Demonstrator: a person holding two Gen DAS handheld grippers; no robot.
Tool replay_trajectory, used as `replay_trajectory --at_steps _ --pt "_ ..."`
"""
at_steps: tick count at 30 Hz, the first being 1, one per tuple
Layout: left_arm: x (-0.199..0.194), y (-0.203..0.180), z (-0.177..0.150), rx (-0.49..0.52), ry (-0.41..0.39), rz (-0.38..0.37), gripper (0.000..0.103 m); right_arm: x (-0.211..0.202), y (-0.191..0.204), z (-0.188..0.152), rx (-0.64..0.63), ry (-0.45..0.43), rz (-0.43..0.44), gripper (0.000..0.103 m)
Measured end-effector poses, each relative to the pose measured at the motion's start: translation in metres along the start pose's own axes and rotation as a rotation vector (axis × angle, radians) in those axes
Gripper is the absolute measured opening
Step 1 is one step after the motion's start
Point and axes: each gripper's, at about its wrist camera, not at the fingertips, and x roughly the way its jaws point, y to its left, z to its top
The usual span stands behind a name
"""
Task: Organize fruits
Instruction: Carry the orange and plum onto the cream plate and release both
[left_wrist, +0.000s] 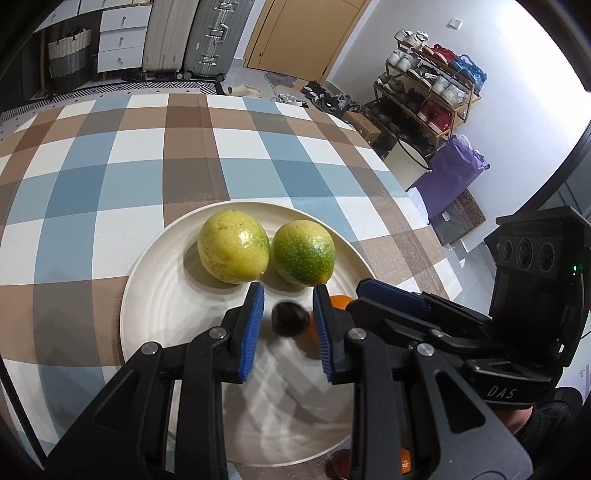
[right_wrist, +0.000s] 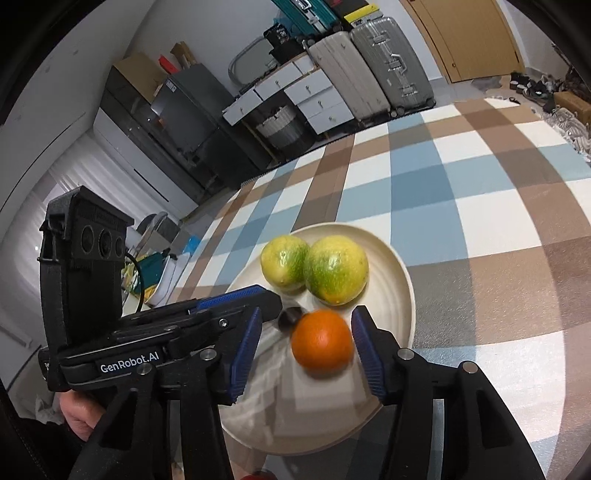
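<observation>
Orange (right_wrist: 322, 344), round, smooth, between open right tool (right_wrist: 306, 347) pads (right_wrist: 370, 363)

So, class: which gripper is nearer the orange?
Right. The right gripper brackets the orange between its open fingers; the left gripper sits beside it, around the small dark fruit.

plate (left_wrist: 155, 302) glazed, ridged, cream; lemons (left_wrist: 233, 251) pebbled, glossy; orange (right_wrist: 322, 342) dimpled, shiny; checked cloth (left_wrist: 147, 177) matt over desk; gripper pads (left_wrist: 252, 325) ribbed blue rubber.
</observation>
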Motion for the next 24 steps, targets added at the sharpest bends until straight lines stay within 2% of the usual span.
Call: replay_trajectory --at_steps 10,24 --pt "-0.022 -0.007 -0.008 0.008 -0.031 0.023 0.023 -0.022 0.006 -0.006 -0.008 -0.040 -0.013 0.052" --pt "-0.069 -0.027 -0.046 0.043 -0.091 0.081 0.023 -0.061 0.024 -0.026 -0.076 -0.116 -0.072 0.052"
